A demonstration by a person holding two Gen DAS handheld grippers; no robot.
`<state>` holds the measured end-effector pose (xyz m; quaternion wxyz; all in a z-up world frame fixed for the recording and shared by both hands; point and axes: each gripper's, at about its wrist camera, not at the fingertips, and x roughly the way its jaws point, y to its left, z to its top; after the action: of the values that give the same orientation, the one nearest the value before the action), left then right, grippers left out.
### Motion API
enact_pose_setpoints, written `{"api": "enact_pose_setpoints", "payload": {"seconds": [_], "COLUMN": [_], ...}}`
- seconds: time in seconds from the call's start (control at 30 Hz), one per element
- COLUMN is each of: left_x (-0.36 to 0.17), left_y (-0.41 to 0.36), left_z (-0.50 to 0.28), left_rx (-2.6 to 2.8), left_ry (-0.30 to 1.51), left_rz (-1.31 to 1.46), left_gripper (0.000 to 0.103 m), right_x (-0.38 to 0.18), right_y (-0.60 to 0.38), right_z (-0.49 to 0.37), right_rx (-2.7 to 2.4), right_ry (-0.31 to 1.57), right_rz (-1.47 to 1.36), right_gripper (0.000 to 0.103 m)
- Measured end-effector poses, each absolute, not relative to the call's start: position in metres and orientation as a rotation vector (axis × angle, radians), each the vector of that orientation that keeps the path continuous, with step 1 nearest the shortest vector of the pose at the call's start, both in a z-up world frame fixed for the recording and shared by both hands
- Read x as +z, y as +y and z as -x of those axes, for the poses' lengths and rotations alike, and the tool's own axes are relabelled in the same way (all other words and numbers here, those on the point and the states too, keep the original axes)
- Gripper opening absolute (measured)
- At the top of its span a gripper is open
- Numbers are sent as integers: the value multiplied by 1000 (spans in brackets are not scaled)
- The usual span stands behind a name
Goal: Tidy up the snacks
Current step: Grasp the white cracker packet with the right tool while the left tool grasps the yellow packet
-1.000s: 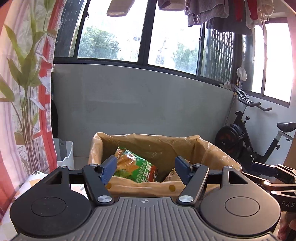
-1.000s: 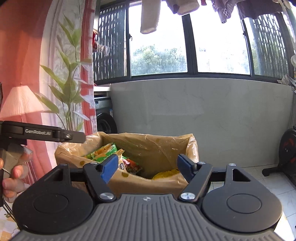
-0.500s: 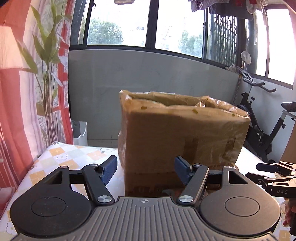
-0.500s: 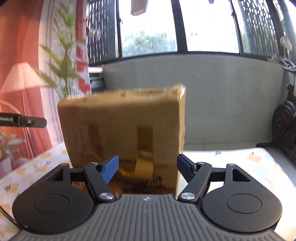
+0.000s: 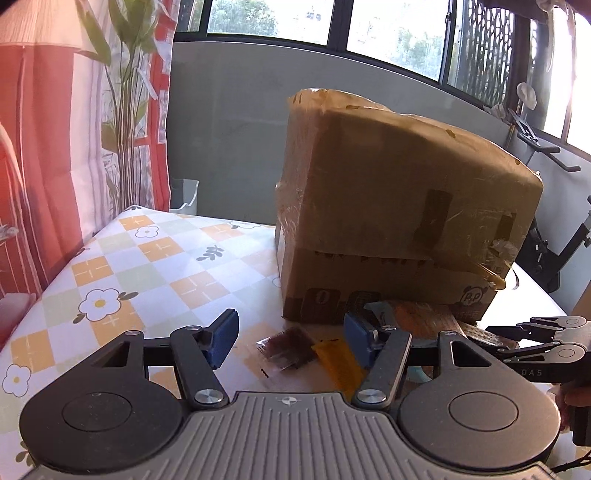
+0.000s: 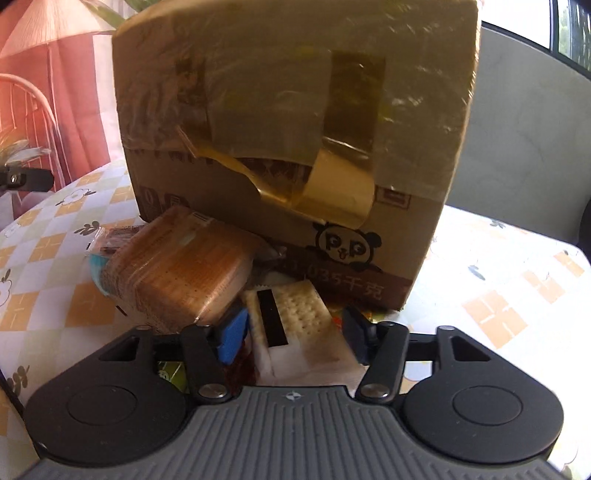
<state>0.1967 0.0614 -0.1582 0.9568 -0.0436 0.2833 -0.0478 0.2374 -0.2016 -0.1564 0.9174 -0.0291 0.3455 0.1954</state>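
With both the left gripper (image 5: 290,341) and right gripper (image 6: 291,334) spread and empty, the cracker packet (image 6: 295,314) before the cardboard box (image 6: 295,122) is seemingly being lined up for pinching.

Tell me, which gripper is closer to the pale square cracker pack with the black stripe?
Right. The right gripper hangs open right over the pale square cracker pack with the black stripe. The left gripper is off to its side, open above a small dark wrapper.

- We are in a home, on what looks like an enclosed balcony.
- We see a flowered tablecloth (image 5: 147,266), a leaf-print curtain (image 5: 129,110) and wide windows (image 5: 399,33).
- An exercise bike (image 5: 546,236) stands by the wall (image 5: 229,140).
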Motion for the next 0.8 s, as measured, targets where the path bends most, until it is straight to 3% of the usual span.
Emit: {"api": "enact_pose_setpoints", "payload": {"seconds": [0.07,0.8], "left_x": [-162,-197], "left_y": [60,29], "left_z": [-196,-188], "left_rx": [-104,-156], "left_ry": [587,678], "left_rz": [90,86], "left_gripper": [65,65], "right_x": [-156,-164], "right_y": [-206,-223], "right_z": [-231,-148], "right_rx": [398,291], "right_ry": [710,633], "right_rz": [30,-171], "right_gripper": [50,50]}}
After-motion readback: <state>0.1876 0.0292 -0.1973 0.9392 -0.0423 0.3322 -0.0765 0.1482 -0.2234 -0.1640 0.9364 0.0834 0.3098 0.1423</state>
